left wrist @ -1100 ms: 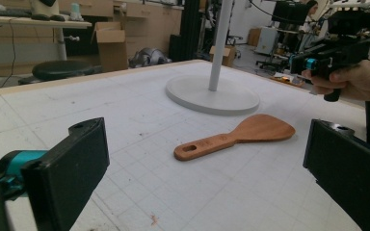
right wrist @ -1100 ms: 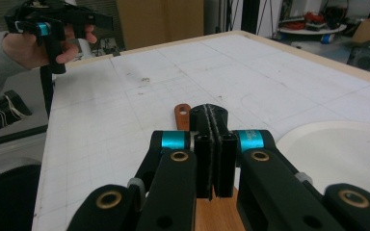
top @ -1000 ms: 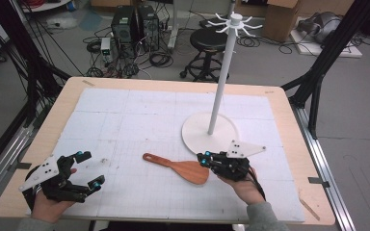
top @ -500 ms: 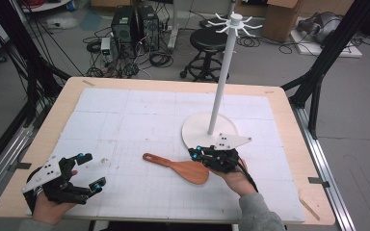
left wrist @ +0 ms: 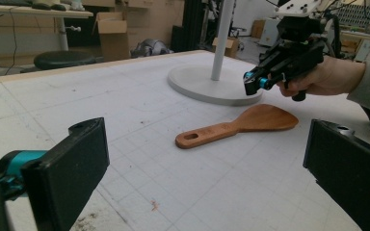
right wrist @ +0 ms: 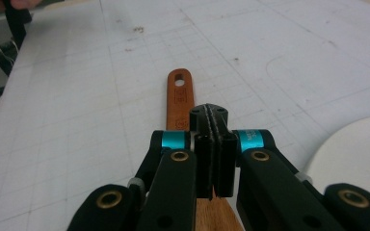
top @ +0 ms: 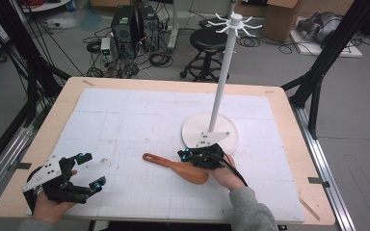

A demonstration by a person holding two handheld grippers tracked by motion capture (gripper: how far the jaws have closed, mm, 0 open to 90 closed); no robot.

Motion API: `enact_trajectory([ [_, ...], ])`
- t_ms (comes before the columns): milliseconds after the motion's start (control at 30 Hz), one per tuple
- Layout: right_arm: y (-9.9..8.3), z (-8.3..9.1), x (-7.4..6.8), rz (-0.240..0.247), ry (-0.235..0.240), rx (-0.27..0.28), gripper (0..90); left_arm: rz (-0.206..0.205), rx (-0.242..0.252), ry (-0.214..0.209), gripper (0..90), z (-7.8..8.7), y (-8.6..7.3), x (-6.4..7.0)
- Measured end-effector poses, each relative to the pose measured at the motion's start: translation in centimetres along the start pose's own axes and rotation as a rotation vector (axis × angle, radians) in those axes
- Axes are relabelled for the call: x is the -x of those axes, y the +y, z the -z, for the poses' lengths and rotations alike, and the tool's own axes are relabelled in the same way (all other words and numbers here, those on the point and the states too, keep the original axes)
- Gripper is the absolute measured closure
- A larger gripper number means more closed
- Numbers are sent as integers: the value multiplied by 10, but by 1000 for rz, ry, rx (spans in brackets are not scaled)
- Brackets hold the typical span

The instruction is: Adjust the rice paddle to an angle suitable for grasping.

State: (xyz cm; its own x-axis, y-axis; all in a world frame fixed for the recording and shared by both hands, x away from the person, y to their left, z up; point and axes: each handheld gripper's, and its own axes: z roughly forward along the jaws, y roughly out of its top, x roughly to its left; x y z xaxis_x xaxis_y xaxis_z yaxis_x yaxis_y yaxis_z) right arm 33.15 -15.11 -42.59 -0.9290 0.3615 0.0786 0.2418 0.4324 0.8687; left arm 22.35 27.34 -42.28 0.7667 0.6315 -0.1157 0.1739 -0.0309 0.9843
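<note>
While the left gripper (top: 84, 169) rests spread wide at the near left table corner, the right gripper (top: 187, 155), jaws pressed together on nothing, hovers over the flat brown wooden spatula (top: 176, 167) lying mid-table, handle pointing left. Just beyond stands the tall white hook stand (top: 211, 130) on its round base.

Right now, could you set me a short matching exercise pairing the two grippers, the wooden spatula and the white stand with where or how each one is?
Things:
1. left gripper
2. right gripper
3. wooden spatula
4. white stand

States:
A. upright on a round base at the table's right half
B. fingers closed, above the paddle blade
C. flat on the mat, handle hole pointing left
D. fingers wide apart, near the front left corner

Pairs: 1-D, 2-B, 3-C, 4-A
</note>
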Motion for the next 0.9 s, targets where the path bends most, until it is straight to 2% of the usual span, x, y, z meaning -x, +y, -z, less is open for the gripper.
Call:
enact_trajectory([
  [233,2,-16,1,6,-2,-57,888,-2,-3,-3,26,0,0,2],
  [333,2,-21,2,34,-15,-75,888,0,-1,-3,26,0,-1,2],
  [533,2,-33,3,40,1,-112,888,-4,-10,-5,26,-1,-1,2],
  [600,2,-37,4,41,-15,-128,888,-2,-9,-3,26,0,-1,2],
  [900,1,-38,5,45,-7,-175,888,-4,-5,1,26,-1,-1,3],
])
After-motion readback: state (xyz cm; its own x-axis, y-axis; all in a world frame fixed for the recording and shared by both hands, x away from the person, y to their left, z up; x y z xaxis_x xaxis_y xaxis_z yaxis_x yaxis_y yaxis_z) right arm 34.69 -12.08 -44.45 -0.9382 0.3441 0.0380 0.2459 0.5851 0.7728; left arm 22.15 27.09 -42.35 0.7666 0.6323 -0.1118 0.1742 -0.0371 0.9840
